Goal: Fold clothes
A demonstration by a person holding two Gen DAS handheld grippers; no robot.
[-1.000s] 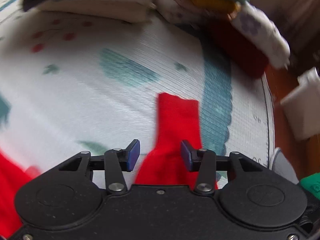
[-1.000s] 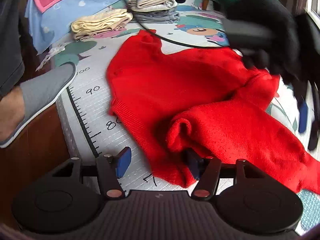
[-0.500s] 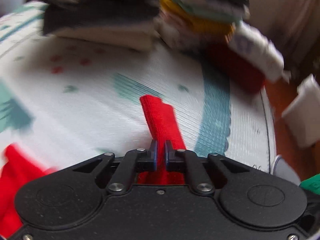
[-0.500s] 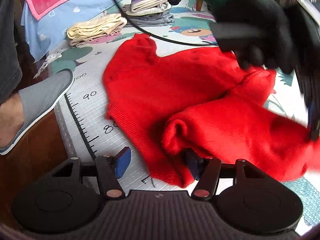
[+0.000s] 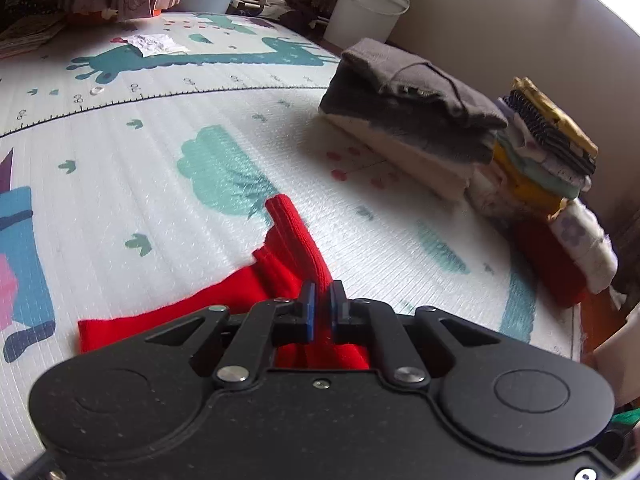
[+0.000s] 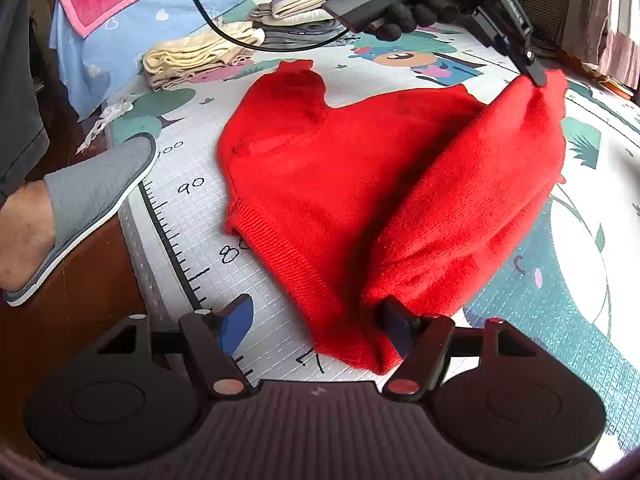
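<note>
jaws: left gripper (image 5: 320, 306) clamped on the red sweater (image 6: 360, 184) sleeve, right gripper (image 6: 316, 326) wide, hem between | handling: soft, limp, light knit; likely grip ribbed edges

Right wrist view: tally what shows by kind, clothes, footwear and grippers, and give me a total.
red sweater: 1
folded piles: 2, the cream pile and the grey stack
slipper: 1
grippers: 2, the right gripper and the left gripper
total: 6
</note>
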